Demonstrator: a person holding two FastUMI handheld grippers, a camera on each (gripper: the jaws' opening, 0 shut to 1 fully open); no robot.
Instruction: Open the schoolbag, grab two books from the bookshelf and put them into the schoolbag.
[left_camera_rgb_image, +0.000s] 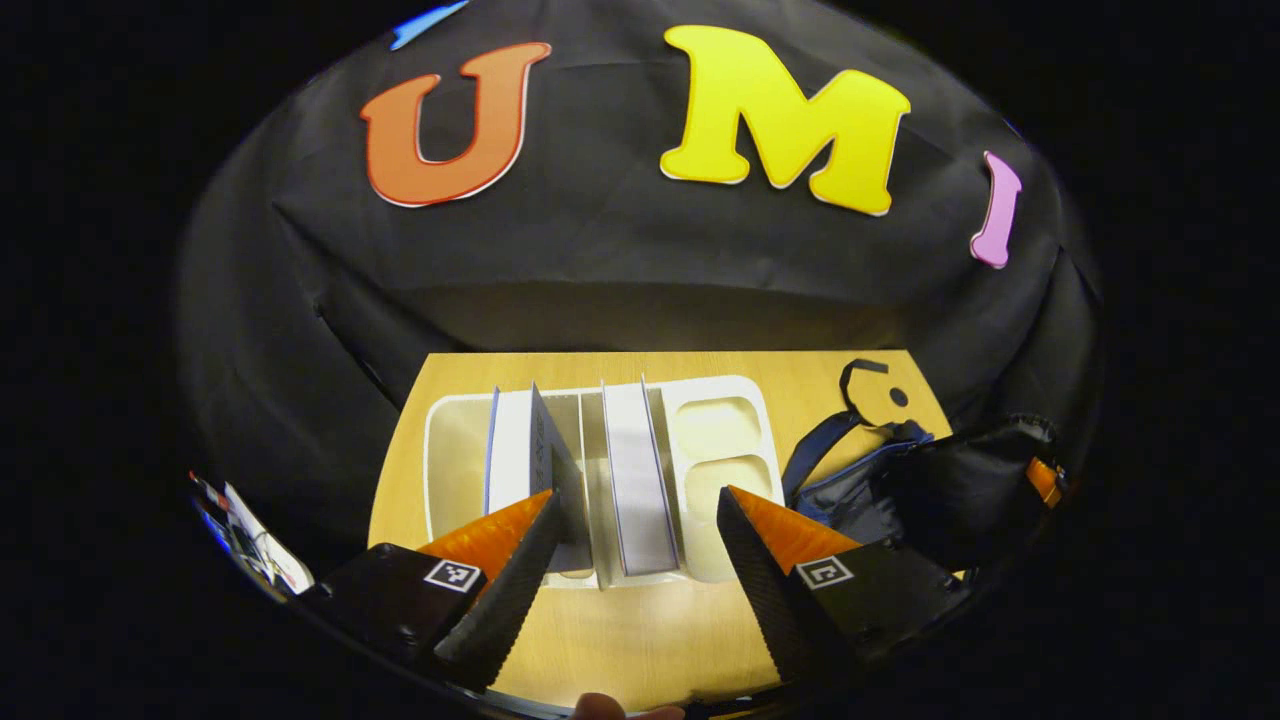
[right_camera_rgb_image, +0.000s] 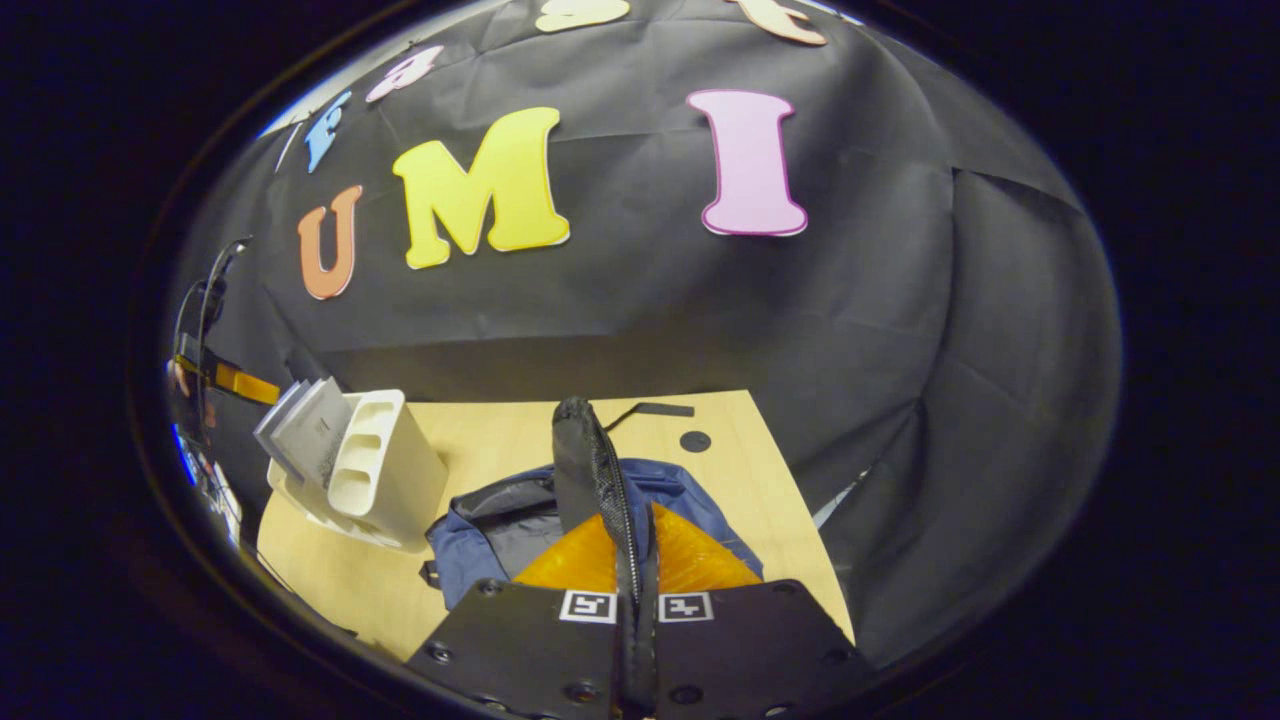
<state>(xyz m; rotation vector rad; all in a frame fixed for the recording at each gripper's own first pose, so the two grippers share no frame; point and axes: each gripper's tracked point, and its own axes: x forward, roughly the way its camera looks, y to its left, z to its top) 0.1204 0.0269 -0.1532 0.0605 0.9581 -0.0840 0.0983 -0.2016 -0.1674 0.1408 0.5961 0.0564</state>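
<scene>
White bookshelf (left_camera_rgb_image: 455, 440) at 12 o'clock holds 2 stiff upright books (left_camera_rgb_image: 635, 470), best pinched by their top edges; left gripper (left_camera_rgb_image: 635, 520) gapes empty, right gripper (right_camera_rgb_image: 600, 480) pinches soft schoolbag (right_camera_rgb_image: 690, 500) flap at 3 o'clock.

A cream-white plastic bookshelf (left_camera_rgb_image: 735, 400) holds two books with white covers and pale grey page edges (left_camera_rgb_image: 632, 470), blue lines along their edges; the soft fabric schoolbag (right_camera_rgb_image: 690, 505) is navy blue with a grey lining; the wooden tabletop (left_camera_rgb_image: 640, 640) is light honey-yellow, a black round spot (right_camera_rgb_image: 695, 441) on it.
</scene>
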